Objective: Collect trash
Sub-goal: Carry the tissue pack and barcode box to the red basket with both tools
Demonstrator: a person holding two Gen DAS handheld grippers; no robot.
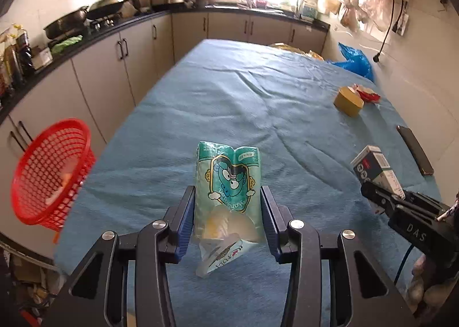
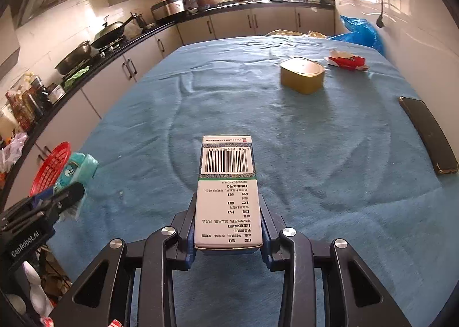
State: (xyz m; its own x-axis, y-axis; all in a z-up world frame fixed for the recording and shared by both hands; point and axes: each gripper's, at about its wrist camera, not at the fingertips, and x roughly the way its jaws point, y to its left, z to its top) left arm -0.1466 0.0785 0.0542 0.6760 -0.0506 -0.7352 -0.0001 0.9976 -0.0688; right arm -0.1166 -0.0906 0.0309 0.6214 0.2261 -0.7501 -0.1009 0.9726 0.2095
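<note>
In a kitchen, over a blue-clothed worktop (image 2: 315,140), the left gripper (image 1: 228,206) pinches a green snack bag (image 1: 228,180), the right gripper (image 2: 228,223) a barcoded box (image 2: 228,192).

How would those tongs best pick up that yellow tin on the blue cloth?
Probably from above, closing across the short sides of the yellow tin. It stands upright with a flat lid and straight walls, and the red packet behind it lies apart, leaving room.

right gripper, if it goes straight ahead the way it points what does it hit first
Probably nothing soon. The right gripper, jaws shut on the white box, faces open blue tablecloth. The yellow tin sits right of that line, though depth is hard to judge; beyond the table's far edge stand the cabinets.
</note>
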